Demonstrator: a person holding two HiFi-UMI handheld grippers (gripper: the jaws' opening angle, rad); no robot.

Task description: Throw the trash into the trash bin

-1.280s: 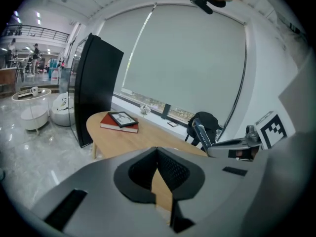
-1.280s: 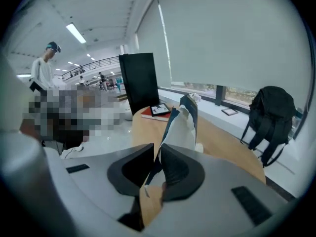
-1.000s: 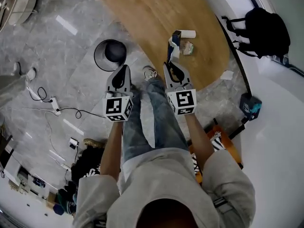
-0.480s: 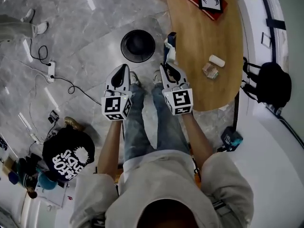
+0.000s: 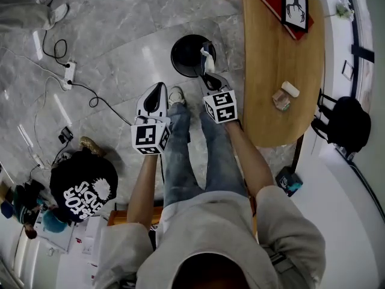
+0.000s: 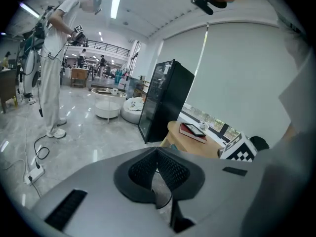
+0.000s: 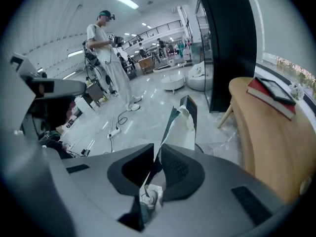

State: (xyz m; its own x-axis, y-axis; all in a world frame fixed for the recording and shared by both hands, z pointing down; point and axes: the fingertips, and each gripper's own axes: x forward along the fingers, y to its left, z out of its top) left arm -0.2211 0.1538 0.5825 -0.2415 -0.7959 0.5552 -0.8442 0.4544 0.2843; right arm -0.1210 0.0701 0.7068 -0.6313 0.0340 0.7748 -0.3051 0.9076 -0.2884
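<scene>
- Right gripper (image 7: 158, 151) pinches a crumpled, torn white-and-dark carton (image 7: 181, 126) between ribbed jaws.
- Left gripper (image 6: 157, 151): ribbed jaws pressed together, nothing between.
- Round black trash bin (image 5: 182, 56) stands on the glossy marble floor (image 5: 120, 35).

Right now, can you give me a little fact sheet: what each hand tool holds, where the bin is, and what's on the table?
Right gripper: shut on a torn packet
Left gripper: shut, nothing between its jaws
Trash bin: black, round, on the floor beside the table; in the head view the packet shows against its right rim
Wooden table: red book, white roll, crumpled scrap
</scene>
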